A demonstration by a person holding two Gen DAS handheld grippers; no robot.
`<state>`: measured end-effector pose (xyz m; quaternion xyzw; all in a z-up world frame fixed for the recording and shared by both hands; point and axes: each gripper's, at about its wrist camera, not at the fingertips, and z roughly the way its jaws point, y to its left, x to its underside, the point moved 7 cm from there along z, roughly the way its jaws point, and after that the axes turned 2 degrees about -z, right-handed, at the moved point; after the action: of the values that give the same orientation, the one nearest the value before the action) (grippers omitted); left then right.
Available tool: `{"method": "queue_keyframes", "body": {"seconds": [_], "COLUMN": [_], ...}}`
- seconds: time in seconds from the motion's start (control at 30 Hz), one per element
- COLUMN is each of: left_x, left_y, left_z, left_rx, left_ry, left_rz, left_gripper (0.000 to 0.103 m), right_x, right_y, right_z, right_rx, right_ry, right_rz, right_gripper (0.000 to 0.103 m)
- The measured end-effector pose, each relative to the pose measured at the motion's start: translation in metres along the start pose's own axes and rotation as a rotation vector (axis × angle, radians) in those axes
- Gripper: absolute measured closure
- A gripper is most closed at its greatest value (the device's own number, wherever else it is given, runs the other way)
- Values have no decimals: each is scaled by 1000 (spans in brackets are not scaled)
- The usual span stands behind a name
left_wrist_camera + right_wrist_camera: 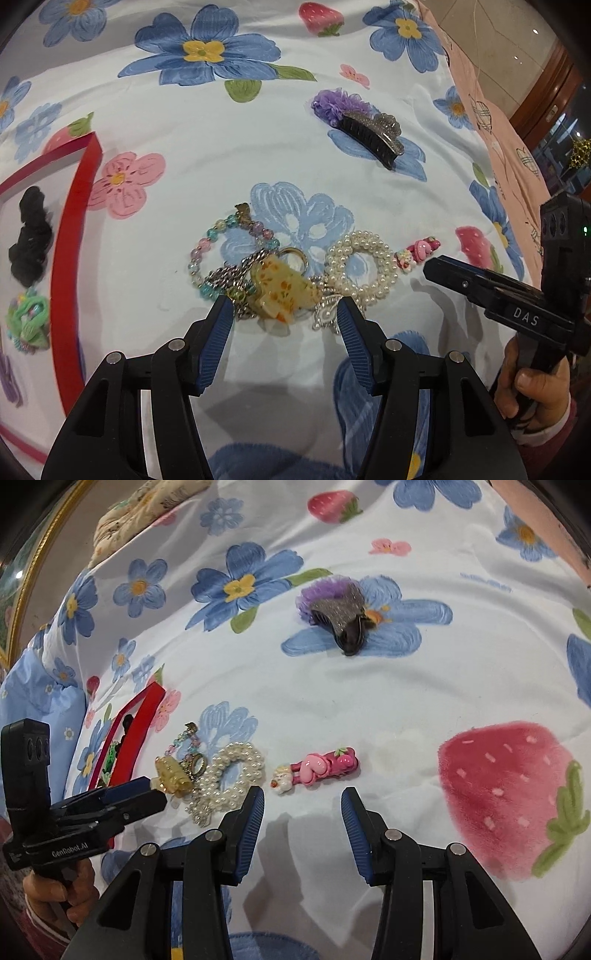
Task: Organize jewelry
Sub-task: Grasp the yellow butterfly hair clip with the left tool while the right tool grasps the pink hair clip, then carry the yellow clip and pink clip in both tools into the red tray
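Observation:
A jewelry pile lies on the floral bedsheet: a yellow flowered hair claw (282, 286), a pastel bead bracelet (218, 243), a silver chain (236, 275), a ring (293, 258) and a pearl bracelet (364, 264). My left gripper (284, 310) is open, its fingertips flanking the yellow claw without gripping it. A pink strawberry hair clip (321, 770) lies just ahead of my open, empty right gripper (303, 799). The pearl bracelet (232, 773) and yellow claw (173, 775) also show in the right wrist view.
A red-rimmed box (70, 236) at left holds a black scrunchie (31, 236) and a green hair tie (29, 319). A black claw clip with a purple ruffle (364, 127) lies farther back. A pink blanket (506, 147) borders the right.

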<state>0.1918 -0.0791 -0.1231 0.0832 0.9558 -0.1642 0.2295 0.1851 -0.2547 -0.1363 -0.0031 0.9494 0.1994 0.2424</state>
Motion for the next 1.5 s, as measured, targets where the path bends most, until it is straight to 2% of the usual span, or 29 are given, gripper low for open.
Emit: {"method": "queue_keyframes", "body": {"seconds": [0.3,0.43,0.47,0.73,0.77,0.8,0.87,1.03,1.2,1.5], "left_x": [-7,-7,-7,-5,-5,-4,-3,-1,7,28], "left_y": [2,4,4,6,7,7,7,13,22,60], "left_z": [10,10,10,2,-1,-4,-11,-31,-53,-92], "left_rx": [-14,-15,-9,29,32,36,40,45,38,-7], "left_ry": [-4,-9,-11,-30,-37,-44,-55,-92,-119,-168], "left_rz": [13,18,15,-1,0,1,-2,-22,-38,-104], "left_gripper": [46,56,58,59,59,59,59,59,59,59], "right_x": [-23,-31,-32,-23,-23,-22,-23,-26,-30,-19], "right_y": [-1,2,2,3,4,5,6,15,39,99], "right_z": [24,33,35,31,31,30,29,16,-4,-3], "right_rx": [29,54,61,94,103,113,112,84,11,-99], "right_ry": [-24,-49,-54,-46,-47,-53,-57,-92,-126,-98], "right_rz": [-22,-53,-62,-80,-89,-98,-98,-103,-119,-189], "right_gripper": [59,67,71,71,75,85,85,85,85,85]}}
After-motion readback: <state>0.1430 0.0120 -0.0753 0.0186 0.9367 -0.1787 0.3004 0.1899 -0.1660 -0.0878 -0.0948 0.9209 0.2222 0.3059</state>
